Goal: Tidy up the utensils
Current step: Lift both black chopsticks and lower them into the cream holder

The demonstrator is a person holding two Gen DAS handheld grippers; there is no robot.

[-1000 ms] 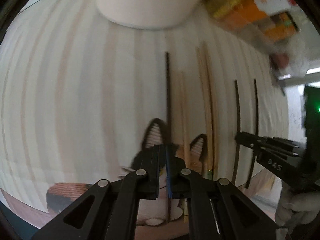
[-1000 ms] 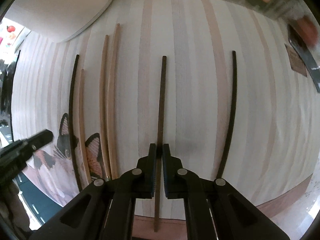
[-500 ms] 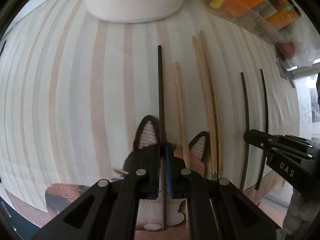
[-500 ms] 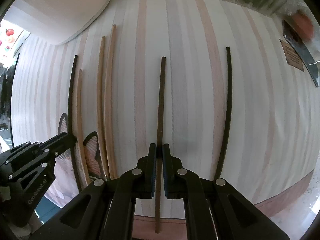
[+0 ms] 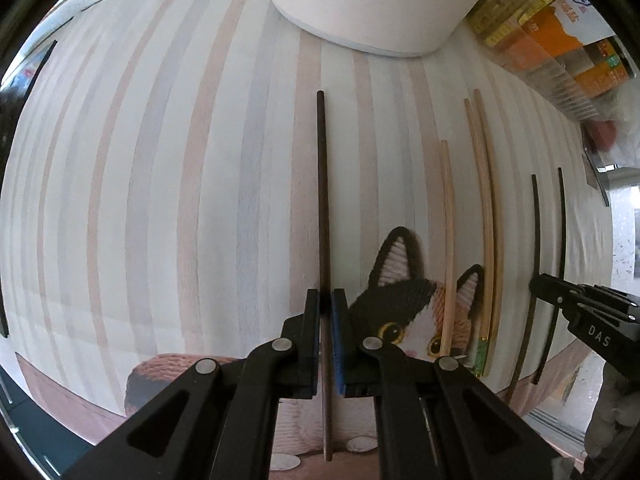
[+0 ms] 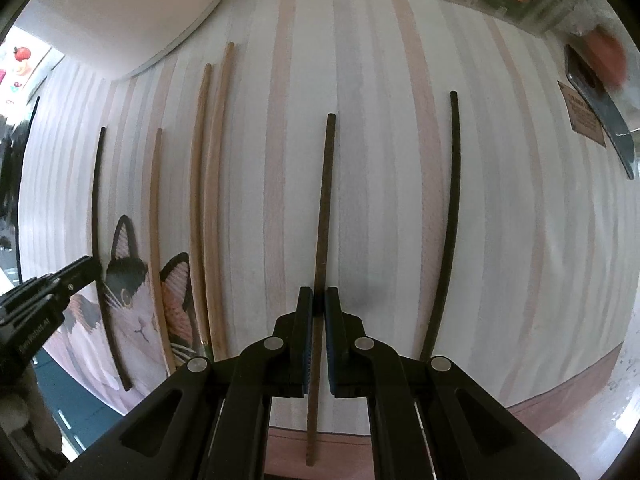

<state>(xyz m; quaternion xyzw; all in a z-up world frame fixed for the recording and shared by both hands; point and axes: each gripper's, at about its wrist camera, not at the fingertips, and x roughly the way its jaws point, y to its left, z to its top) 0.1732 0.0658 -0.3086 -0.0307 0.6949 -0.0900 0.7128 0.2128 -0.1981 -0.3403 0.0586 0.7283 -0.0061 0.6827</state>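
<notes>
Shifted left, left gripper point(image 5: 326, 312) clamps dark chopstick point(image 5: 323, 208); right gripper point(image 6: 319, 306) clamps another

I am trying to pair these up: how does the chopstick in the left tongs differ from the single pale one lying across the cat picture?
The dark chopstick is blackish brown; the pale chopstick is light wood. The dark one is clamped in the left tongs; the pale one lies loose on the striped mat. The dark one looks longer and passes beside the cat picture, not over it. Both point the same way.
</notes>
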